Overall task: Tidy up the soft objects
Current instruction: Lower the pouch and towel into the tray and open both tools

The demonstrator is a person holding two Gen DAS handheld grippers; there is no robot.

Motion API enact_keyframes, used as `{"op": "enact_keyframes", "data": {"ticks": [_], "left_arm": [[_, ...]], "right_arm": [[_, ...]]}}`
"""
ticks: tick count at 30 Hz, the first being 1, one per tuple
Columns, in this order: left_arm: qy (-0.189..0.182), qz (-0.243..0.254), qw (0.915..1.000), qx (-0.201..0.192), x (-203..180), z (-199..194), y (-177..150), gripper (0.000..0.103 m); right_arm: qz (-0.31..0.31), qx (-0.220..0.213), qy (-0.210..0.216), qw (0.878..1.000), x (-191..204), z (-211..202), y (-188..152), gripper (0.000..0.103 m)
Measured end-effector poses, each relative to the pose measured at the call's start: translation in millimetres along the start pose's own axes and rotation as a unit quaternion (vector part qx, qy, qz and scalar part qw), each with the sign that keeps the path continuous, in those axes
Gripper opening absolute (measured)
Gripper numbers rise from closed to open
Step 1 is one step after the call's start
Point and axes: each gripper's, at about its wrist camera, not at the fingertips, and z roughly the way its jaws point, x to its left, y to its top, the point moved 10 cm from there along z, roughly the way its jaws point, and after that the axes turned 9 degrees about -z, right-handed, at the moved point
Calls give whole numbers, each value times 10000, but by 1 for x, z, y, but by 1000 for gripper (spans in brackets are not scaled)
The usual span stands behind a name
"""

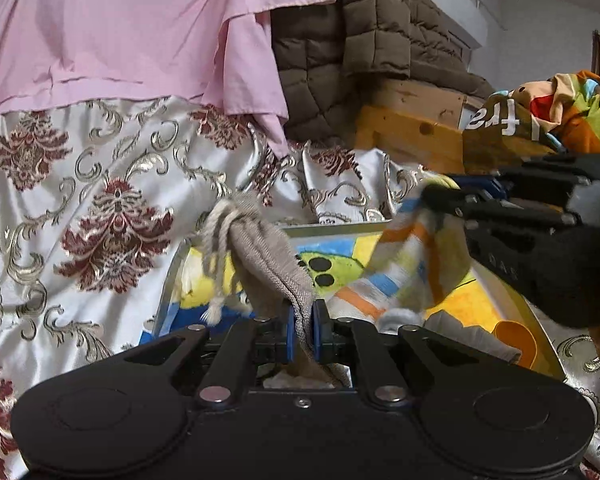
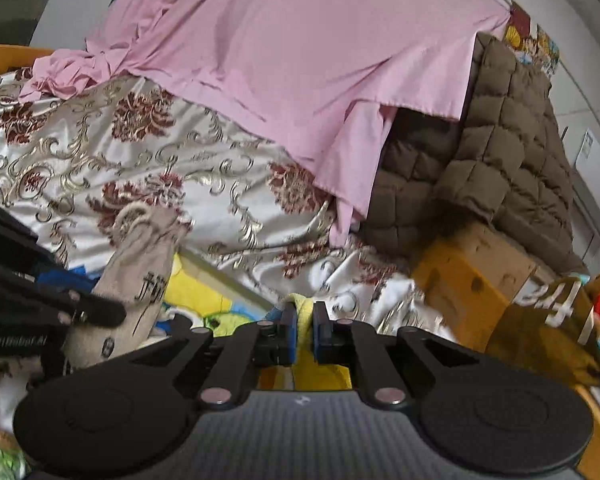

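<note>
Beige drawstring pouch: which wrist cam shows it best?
Right wrist: the beige drawstring pouch shows side-on with its printing and cord loop, held by the left gripper. Left wrist shows only bunched fabric and cords in the jaws.

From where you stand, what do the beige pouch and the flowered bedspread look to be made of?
Beige pouch: coarse woven cloth, perhaps linen or cotton, matte; the weave ribs and a twisted cord drawstring show. Flowered bedspread: smooth satin-like fabric, glossy; its folds catch bright highlights, and the gold scrolls and red flowers look woven or printed, which I cannot tell.

White "84" on brown fabric [image 2: 548, 300]; dark characters, unreadable, on beige drawstring pouch [image 2: 148, 280].
</note>
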Motion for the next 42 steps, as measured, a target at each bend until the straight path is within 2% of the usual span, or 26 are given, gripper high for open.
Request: {"op": "enact_keyframes", "data": {"ticks": [11, 16, 18, 19, 21, 26, 32, 38, 42], "left_arm": [[307, -316, 9988, 215, 11, 11, -12, 14], [507, -304, 9979, 253, 14, 13, -14, 20], [590, -312, 9974, 263, 16, 12, -15, 26], [636, -317, 9971, 263, 17, 12, -16, 30], [714, -353, 9965, 267, 20, 11, -17, 33], [753, -518, 9955, 232, 24, 5, -24, 45], [820, -688, 9941, 163, 26, -5, -33, 60], [819, -719, 9940, 77, 22, -21, -40, 64], [758, -886, 9932, -52, 21, -38, -44, 67]], "right_arm": [[588, 316, 320, 9973, 3, -2, -30, 10], [607, 360, 364, 9968, 5, -3, -34, 14], [591, 376, 377, 9968, 6, -4, -34, 19], [591, 384, 380, 9968, 6, -5, -34, 25], [616, 399, 383, 9966, 5, -7, -34, 32], [720, 421, 388, 9958, 2, -12, -35, 59], [918, 415, 370, 9942, -1, -26, -36, 74], [1072, 459, 447, 9922, 2, -43, -42, 85], [1290, 422, 469, 9896, 3, -60, -42, 88]]}}
